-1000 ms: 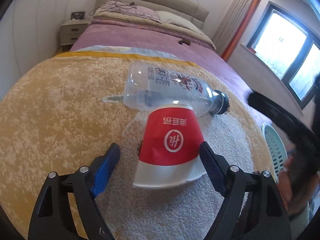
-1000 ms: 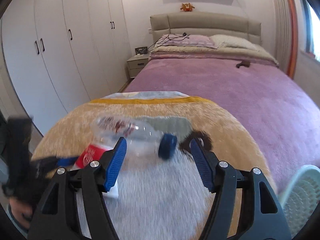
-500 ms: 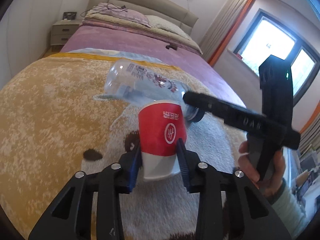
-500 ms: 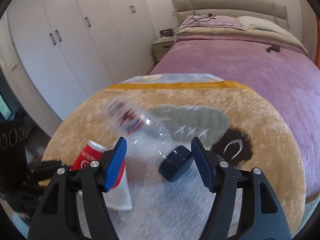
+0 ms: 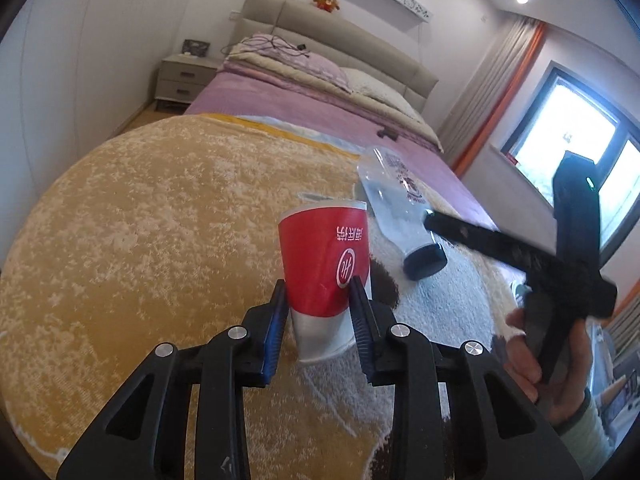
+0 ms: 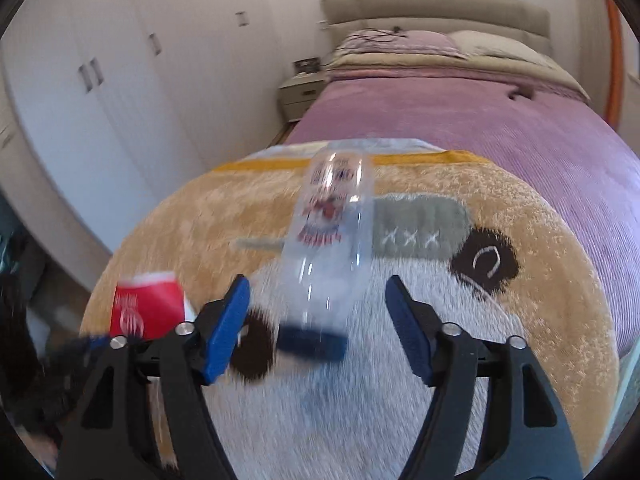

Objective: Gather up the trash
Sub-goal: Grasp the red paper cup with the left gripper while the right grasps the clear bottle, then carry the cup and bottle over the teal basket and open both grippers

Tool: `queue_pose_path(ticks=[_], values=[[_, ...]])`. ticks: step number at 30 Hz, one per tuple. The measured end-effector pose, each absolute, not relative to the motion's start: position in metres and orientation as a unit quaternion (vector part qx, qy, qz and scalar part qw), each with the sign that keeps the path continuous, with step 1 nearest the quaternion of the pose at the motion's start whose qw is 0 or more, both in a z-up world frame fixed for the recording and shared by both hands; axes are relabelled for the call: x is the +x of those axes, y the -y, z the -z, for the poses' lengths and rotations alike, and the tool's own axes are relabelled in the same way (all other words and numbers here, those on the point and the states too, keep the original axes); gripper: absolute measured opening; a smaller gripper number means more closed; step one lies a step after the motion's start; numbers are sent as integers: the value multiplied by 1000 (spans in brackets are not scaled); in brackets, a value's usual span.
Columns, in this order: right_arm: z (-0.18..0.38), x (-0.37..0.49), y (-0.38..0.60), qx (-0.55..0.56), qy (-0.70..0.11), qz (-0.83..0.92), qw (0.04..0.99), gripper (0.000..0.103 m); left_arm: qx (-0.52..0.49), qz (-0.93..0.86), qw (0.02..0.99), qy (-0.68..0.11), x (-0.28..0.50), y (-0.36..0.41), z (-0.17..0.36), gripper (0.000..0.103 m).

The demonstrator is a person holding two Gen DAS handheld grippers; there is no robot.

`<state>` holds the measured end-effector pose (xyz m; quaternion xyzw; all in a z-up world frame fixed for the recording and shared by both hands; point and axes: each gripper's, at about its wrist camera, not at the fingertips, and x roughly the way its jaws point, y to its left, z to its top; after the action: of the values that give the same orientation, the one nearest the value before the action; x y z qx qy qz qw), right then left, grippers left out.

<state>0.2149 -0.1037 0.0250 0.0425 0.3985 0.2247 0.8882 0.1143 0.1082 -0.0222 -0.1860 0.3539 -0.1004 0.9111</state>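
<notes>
Red paper cup (image 5: 326, 256) is clamped low on its wall by the left tongs (image 5: 320, 312), just closed on it — lifted clear of the bed blanket (image 5: 160, 240) for carrying off. Right tongs (image 6: 318, 320) are opened wider, apart around the clear bottle (image 6: 328, 248) beside the cup, cap end nearest — not yet gripped.

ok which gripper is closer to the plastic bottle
Right. The right gripper has its open jaws either side of the plastic bottle at its cap end, not pressing it. The left gripper is off to the side, clamped on the red paper cup.
</notes>
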Motion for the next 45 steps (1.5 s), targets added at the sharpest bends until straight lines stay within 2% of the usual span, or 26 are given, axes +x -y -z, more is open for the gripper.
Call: queue_pose_path(ticks=[8, 10, 24, 34, 45], values=[[-9, 247, 72, 18, -412, -160, 897, 66, -195, 116, 911, -345, 110, -112, 23, 29], [-6, 245, 68, -1, -410, -153, 899, 52, -194, 121, 911, -344, 107, -109, 22, 28], [-34, 146, 124, 13, -363, -150, 919, 52, -175, 159, 909, -342, 80, -79, -1, 25], [-41, 68, 226, 59, -334, -69, 938, 52, -124, 213, 907, -341, 74, 4, -24, 25], [-26, 35, 377, 167, -335, 56, 926, 52, -65, 322, 880, -344, 92, 162, -31, 25]])
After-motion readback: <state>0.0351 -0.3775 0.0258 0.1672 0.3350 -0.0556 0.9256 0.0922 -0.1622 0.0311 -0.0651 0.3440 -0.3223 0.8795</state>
